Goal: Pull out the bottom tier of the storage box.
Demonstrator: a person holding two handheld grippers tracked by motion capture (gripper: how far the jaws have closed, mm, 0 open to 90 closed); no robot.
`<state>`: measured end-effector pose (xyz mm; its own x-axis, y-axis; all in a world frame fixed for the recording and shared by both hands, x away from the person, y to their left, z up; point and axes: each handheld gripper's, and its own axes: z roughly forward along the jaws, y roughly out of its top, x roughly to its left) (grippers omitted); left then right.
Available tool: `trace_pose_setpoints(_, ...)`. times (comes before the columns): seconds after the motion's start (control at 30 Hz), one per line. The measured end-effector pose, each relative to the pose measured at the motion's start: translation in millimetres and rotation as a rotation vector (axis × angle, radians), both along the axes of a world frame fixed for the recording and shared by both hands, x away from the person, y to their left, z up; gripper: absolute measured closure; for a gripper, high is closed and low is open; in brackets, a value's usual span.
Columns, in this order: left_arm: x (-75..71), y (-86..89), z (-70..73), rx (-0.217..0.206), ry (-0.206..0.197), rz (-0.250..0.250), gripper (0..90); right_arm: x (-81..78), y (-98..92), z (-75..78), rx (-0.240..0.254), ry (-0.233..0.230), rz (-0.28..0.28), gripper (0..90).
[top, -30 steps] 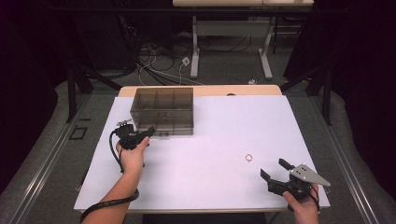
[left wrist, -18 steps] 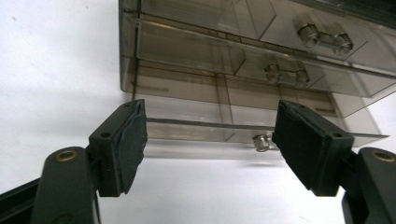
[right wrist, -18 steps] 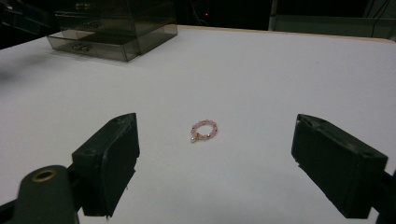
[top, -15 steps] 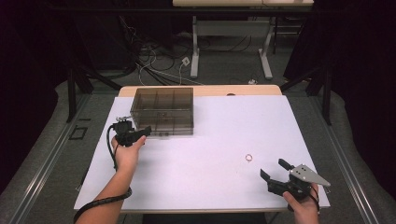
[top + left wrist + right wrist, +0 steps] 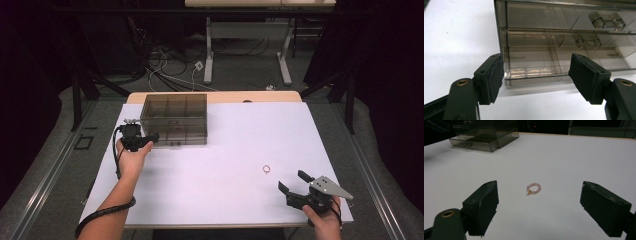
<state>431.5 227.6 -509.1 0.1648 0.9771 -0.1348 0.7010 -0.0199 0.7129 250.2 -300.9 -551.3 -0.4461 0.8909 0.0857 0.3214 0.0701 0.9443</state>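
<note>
From the high view I see my left gripper [image 5: 150, 138] right at the front left corner of the smoky clear drawer box [image 5: 174, 119], I think so it can pull a drawer open. My right gripper [image 5: 295, 186] waits well away from the box, near the table's front edge. The little bead bracelet [image 5: 266, 168] lies on the white table top [image 5: 225, 150] between the box and that gripper, closer to the gripper. In the left gripper view the jaws stand apart with the corner of the lowest drawer [image 5: 536, 72] between them. One pad [image 5: 496, 75] sits just at the drawer's corner, and I cannot tell if it touches. The drawers I can see into look empty, with thin walls inside and small round knobs [image 5: 606, 21]. In the right gripper view the jaws are spread wide with nothing in them, and the pink and gold bracelet lies flat ahead, ready to be picked up.
</note>
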Motion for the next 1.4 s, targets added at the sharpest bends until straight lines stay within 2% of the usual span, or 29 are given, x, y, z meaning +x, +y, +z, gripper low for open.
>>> trace_pose_setpoints(0.07,1.5,-0.1,1.6,0.017,0.005,-0.015,32.6,-0.1,-0.2,-0.2,0.006,0.012,-0.006,14.7)
trace_pose_setpoints(0.23,6.1,-1.0,2.8,0.030,0.015,-0.056,34.0,0.1,-0.4,-0.4,0.011,0.015,-0.002,14.7)
trace_pose_setpoints(0.27,7.1,-1.4,2.4,0.037,0.011,-0.058,34.0,0.2,-0.3,-0.7,0.009,0.014,0.000,14.7)
trace_pose_setpoints(0.3,8.4,-1.3,2.9,0.069,0.016,-0.062,34.0,0.2,0.1,-0.7,0.009,0.015,0.001,14.7)
trace_pose_setpoints(0.33,9.2,-1.6,2.8,0.084,0.017,-0.060,34.0,0.3,0.0,-0.7,0.008,0.013,0.003,14.7)
trace_pose_setpoints(0.4,9.8,-1.1,3.1,0.091,0.024,-0.064,35.1,0.2,-0.1,-0.6,0.008,0.014,0.001,14.7)
trace_pose_setpoints(0.53,12.0,2.1,3.5,0.096,0.036,-0.060,42.8,0.2,-0.5,-0.6,0.009,0.015,0.000,14.7)
trace_pose_setpoints(0.57,13.3,4.4,3.1,0.076,0.042,-0.062,43.2,0.2,-0.6,-0.6,0.009,0.015,0.000,14.7)
trace_pose_setpoints(0.73,15.1,8.5,2.2,0.052,0.058,-0.058,44.2,0.3,-0.4,-0.7,0.008,0.016,0.001,14.7)
trace_pose_setpoints(0.87,16.8,10.9,0.6,0.054,0.074,-0.064,44.8,0.3,-0.6,-0.7,0.009,0.016,0.001,14.7)
trace_pose_setpoints(1.07,19.2,11.0,-1.6,0.051,0.094,-0.067,51.8,0.1,-0.6,-0.7,0.010,0.019,0.002,14.7)
trace_pose_setpoints(1.3,22.1,12.1,-2.8,0.027,0.111,-0.053,60.0,0.4,-0.5,-0.9,0.011,0.019,0.005,14.7)
trace_pose_setpoints(1.33,22.7,12.7,-2.6,0.032,0.122,-0.056,61.3,0.4,-0.4,-0.9,0.011,0.019,0.006,14.7)
trace_pose_setpoints(1.4,23.8,12.9,-4.1,0.042,0.118,-0.049,63.9,0.3,-0.3,-0.9,0.012,0.019,0.006,14.7)
